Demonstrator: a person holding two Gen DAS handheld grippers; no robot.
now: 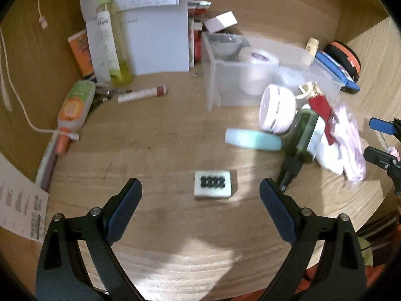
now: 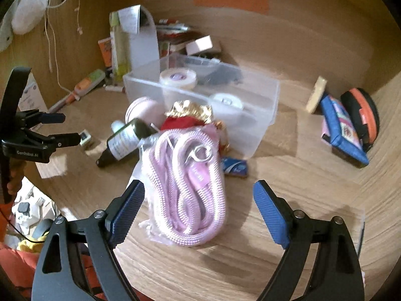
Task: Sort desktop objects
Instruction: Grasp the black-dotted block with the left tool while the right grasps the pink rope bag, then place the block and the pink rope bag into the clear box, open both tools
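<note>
Two claws hang over the wooden bench (image 1: 155,150), both spread wide and gripping nothing. Left claw (image 1: 200,195) frames a small white tile (image 1: 212,184) with dark markings, lying alone on bare wood. Right claw (image 2: 199,195) straddles a bagged coil of pink rope (image 2: 185,188), pads not touching it. Just behind the rope crowd a dark green bottle (image 2: 125,138) on its side, a red-and-gold charm (image 2: 190,115) and a clear plastic bin (image 2: 250,115) holding white tape rolls (image 2: 178,78).
</note>
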